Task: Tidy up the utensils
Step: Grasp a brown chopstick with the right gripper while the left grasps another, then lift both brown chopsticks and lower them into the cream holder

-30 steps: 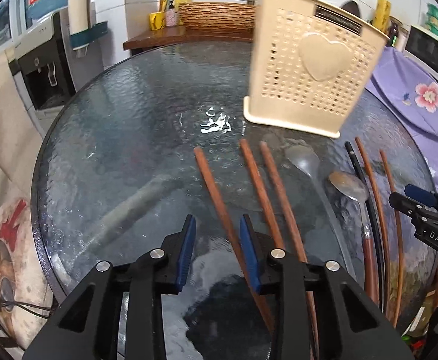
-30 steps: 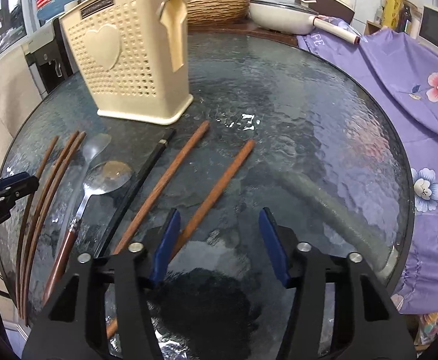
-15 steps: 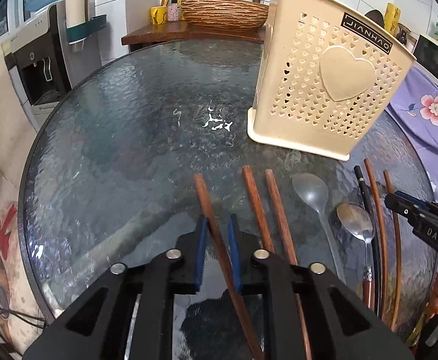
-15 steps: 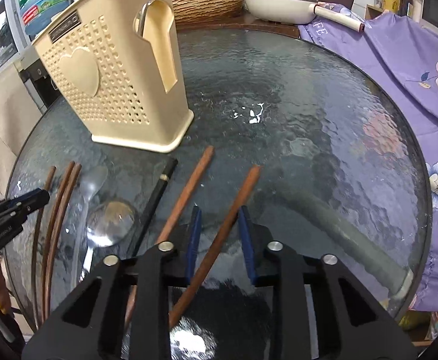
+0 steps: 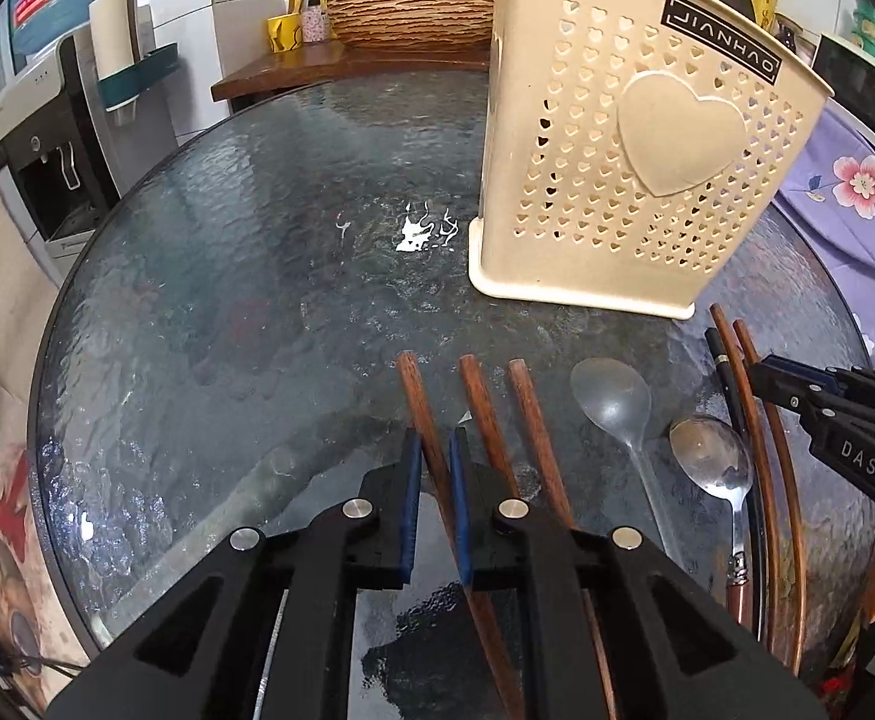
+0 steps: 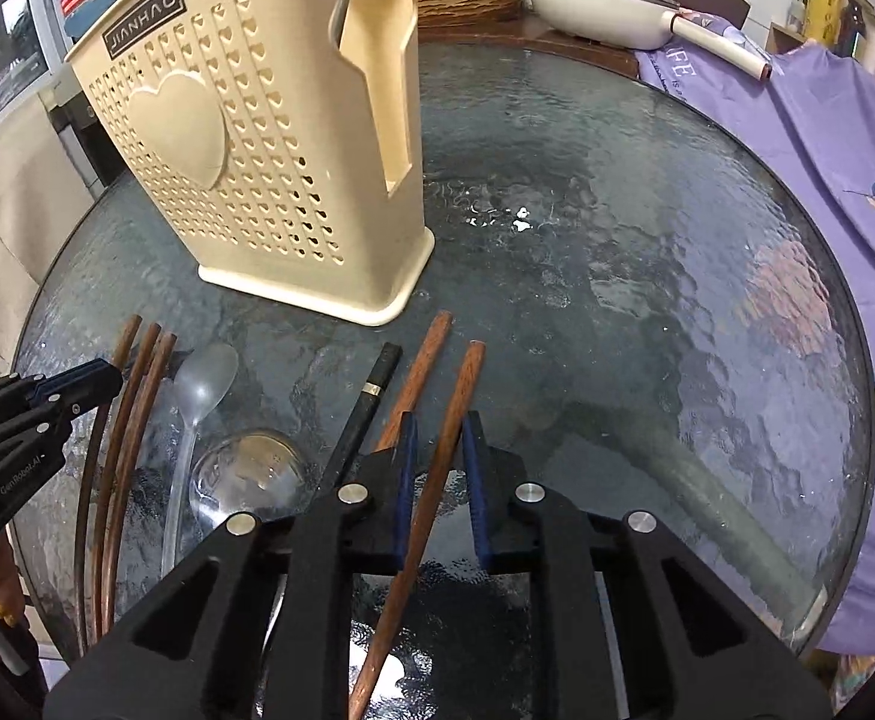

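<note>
The right claw (image 6: 439, 468) grips the rightmost brown chopstick (image 6: 455, 396) on the glass surface (image 6: 647, 252), with the beige holder (image 6: 269, 180) at eleven o'clock, two spoons (image 6: 197, 396) and more chopsticks at nine, and the left claw (image 6: 77, 387) beyond them.

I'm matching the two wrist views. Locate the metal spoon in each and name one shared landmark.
Left wrist: metal spoon lower right, right of the clear spoon.
Right wrist: metal spoon lower left, beside the clear spoon.
Shared landmark: the beige heart-marked holder.
</note>
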Available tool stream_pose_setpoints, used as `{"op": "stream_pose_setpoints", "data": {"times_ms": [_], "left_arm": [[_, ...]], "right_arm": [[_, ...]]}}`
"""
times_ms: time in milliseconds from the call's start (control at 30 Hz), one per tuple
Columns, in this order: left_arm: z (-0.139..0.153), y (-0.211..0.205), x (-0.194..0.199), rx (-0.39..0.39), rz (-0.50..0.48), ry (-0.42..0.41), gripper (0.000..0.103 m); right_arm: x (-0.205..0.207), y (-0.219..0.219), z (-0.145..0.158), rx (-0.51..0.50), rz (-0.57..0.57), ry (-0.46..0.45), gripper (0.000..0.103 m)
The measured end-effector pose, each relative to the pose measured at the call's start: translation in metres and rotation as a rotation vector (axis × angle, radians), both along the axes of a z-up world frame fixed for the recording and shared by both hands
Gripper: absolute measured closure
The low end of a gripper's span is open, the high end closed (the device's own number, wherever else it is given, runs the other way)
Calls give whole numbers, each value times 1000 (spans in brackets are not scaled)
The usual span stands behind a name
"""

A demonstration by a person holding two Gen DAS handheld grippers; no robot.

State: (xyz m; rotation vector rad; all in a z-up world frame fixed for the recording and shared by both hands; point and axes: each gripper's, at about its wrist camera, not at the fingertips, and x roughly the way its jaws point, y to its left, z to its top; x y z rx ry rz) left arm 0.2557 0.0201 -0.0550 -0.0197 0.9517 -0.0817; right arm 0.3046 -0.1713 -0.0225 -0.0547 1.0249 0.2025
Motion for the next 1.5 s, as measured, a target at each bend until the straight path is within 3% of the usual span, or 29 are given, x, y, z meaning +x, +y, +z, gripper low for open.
{"op": "stream_pose_setpoints", "data": {"times_ms": [533,833,1100,1233,1500], "left_arm": [[0,1,2,-43,14,-18,96],[17,7,1,-59,22,-67,97],[56,9,-13,-96,3,-170,97],[87,15,-28,-131,-6,-245,97],[133,18,-56,-144,-17,-371,97]], "right_arm": [[-4,-12,-1,68,-13,-20,96],[-6,-21,12,138,-8,-65,96],[-20,-35,55,258,40,-188,96],[-37,-41,92,336,89,-278,96],[-67,-49,144,395,145,-399,96]]}}
